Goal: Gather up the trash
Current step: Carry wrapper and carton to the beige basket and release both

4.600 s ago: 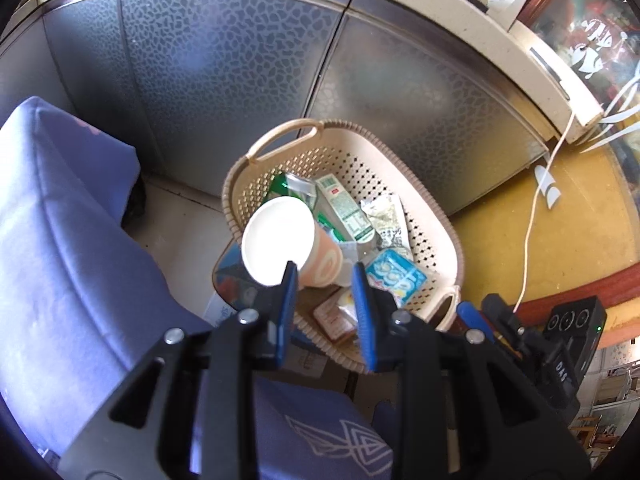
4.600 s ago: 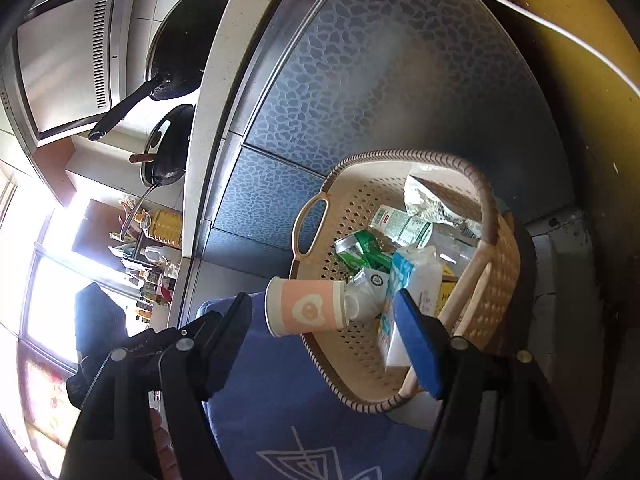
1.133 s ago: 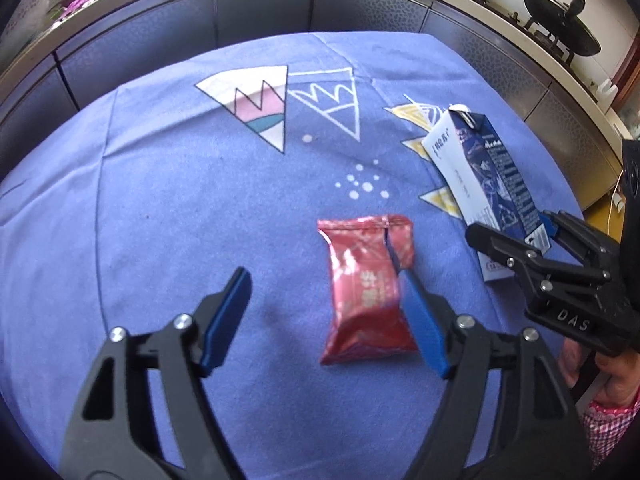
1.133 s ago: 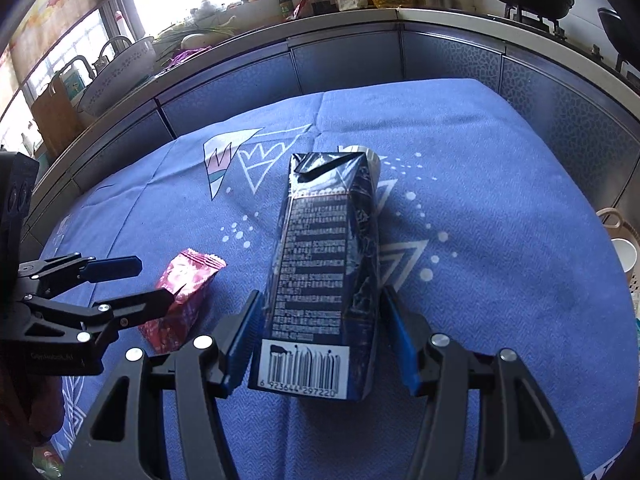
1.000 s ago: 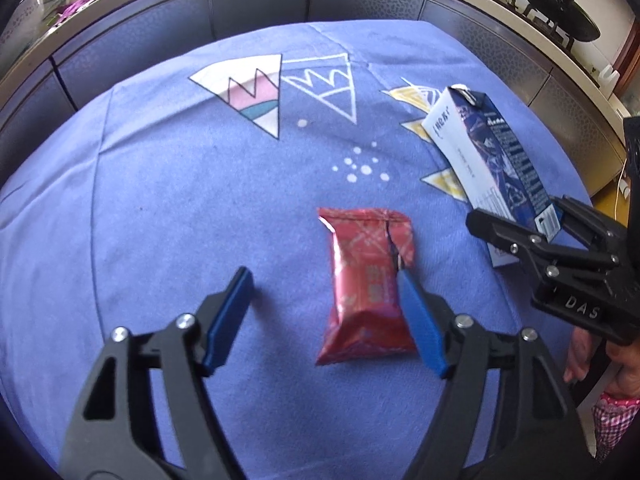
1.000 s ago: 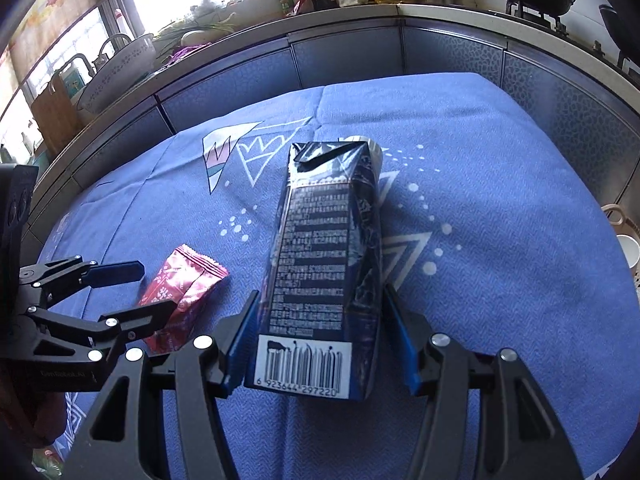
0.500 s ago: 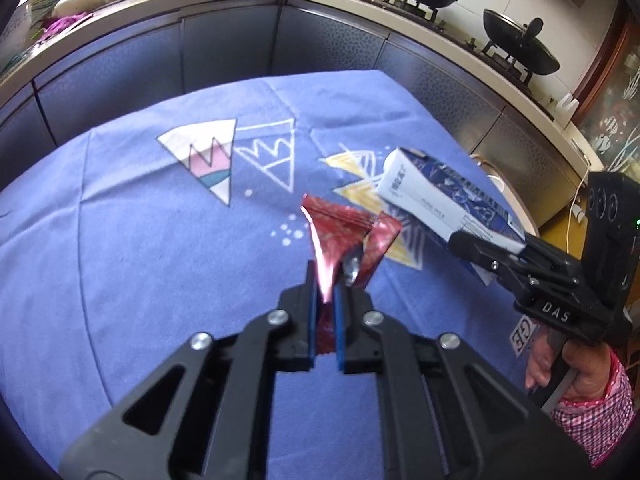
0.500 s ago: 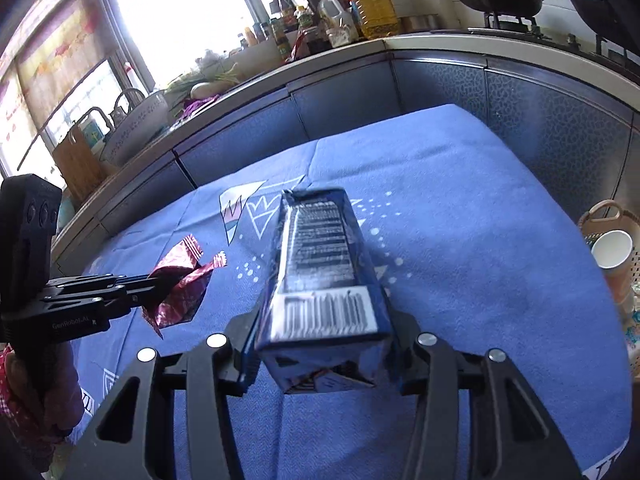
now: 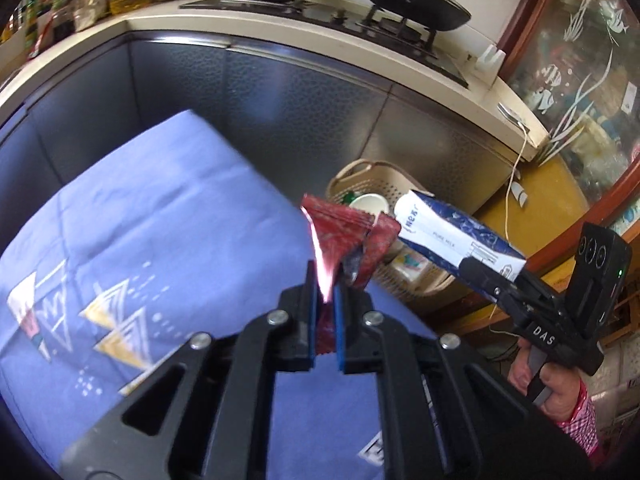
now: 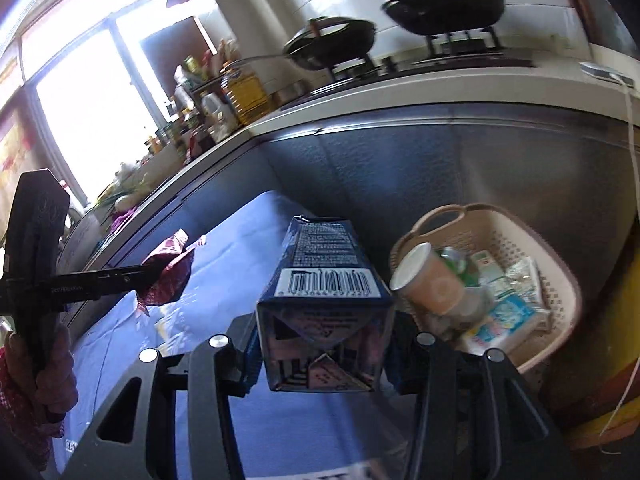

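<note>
My left gripper (image 9: pixel 325 300) is shut on a red foil snack wrapper (image 9: pixel 340 236), which hangs crumpled above the edge of the blue-clothed table (image 9: pixel 140 240). My right gripper (image 10: pixel 322 344) is shut on a dark blue milk carton (image 10: pixel 324 304), held off the table with its base toward the camera. From the left wrist view the same carton (image 9: pixel 452 236) juts out of the right gripper (image 9: pixel 476 272). The beige perforated basket (image 10: pixel 560 280) stands on the floor beyond the table edge, holding a paper cup (image 10: pixel 428 280) and several packets. The left gripper (image 10: pixel 154 274) with the wrapper (image 10: pixel 166 276) shows at left.
Grey cabinet fronts (image 9: pixel 300 120) and a counter with a gas stove and black pans (image 9: pixel 412 8) run behind the basket. A white cable (image 9: pixel 510 196) hangs down to the yellow floor. A hand in a checked sleeve (image 9: pixel 560 392) holds the right gripper's handle. Bottles (image 10: pixel 240 96) line the counter.
Both grippers closed on their items, lifted them off the table and swung right toward the basket. The wrapper and the carton lay on the cloth a second ago.
</note>
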{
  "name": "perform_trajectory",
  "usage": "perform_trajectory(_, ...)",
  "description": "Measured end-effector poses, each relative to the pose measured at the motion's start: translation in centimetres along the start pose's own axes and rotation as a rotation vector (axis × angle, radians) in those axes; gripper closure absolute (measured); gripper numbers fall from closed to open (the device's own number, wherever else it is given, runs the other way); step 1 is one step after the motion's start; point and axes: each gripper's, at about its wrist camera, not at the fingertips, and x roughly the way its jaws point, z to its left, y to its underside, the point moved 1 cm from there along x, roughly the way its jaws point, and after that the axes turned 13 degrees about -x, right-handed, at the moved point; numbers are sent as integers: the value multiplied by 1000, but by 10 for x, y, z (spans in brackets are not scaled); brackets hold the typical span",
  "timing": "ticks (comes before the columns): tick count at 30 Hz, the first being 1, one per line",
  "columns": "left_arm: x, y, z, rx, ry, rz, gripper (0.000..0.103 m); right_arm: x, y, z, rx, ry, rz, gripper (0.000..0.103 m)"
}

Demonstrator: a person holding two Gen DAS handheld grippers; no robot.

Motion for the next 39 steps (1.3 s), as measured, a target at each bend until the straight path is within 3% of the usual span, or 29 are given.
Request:
perform_trajectory(6,90,-39,-88,76,30,69,96,-19,21,-103,120,142,-17,54)
perform_trajectory(14,208,-53,-143,103,7,185,94,21,55,-175,243,152,40,54)
perform_trajectory(16,229,-55,-147,99,-6,202,89,36,59,-180,253,142,54,54)
perform_trajectory(17,238,-57,-149,100,-14,208,81,43,60,-183,258,137,57,54)
perform_trajectory(19,254,-62,-152,101,-42,211,51,57,61,-189,265,128,55,53)
perform_trajectory(20,259,-63,-154,102,-57,195,36,60,65,-189,264,129,41,51)
perform_trajectory(21,261,-65,-154,102,-67,169,34,66,65,-189,261,135,31,48)
perform_trajectory(26,263,-64,-150,95,-43,163,34,76,66,-188,265,145,-9,34)
perform_trajectory(33,245,-49,-142,149,-67,100,34,66,62,-180,297,144,-31,33)
perform_trajectory(39,197,-32,-143,208,-67,-5,34,36,59,-162,313,140,-58,33)
